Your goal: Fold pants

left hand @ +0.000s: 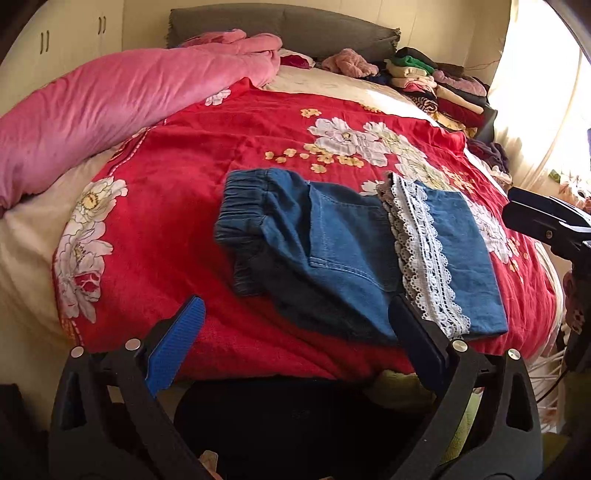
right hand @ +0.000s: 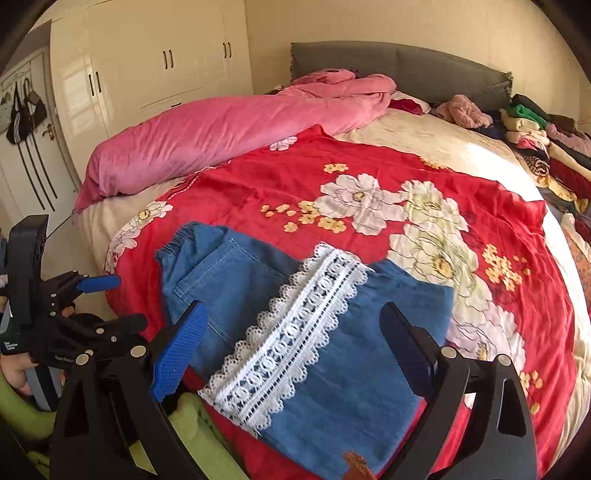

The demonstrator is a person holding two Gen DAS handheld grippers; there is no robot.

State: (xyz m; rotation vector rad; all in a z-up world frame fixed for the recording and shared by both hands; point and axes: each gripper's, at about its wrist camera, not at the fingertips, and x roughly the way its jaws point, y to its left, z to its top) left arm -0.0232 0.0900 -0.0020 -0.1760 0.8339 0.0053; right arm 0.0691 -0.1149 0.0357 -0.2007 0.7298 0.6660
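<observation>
Blue denim pants [left hand: 332,243] lie folded on the red flowered bedspread [left hand: 221,166], elastic waistband to the left, white lace trim [left hand: 424,254] across the legs. My left gripper [left hand: 295,325] is open and empty, hovering at the near edge of the pants. In the right wrist view the pants [right hand: 332,350] and lace [right hand: 291,339] lie just ahead. My right gripper [right hand: 291,339] is open and empty above them. The left gripper [right hand: 99,295] shows at the left edge there; the right gripper's body [left hand: 546,221] shows at the right edge of the left wrist view.
A pink duvet [left hand: 110,107] is bunched along the bed's far left. Stacks of folded clothes [left hand: 436,85] sit at the far right by the grey headboard [left hand: 288,26]. Cream wardrobes [right hand: 155,66] stand at the left. Green fabric [right hand: 207,435] lies below the near bed edge.
</observation>
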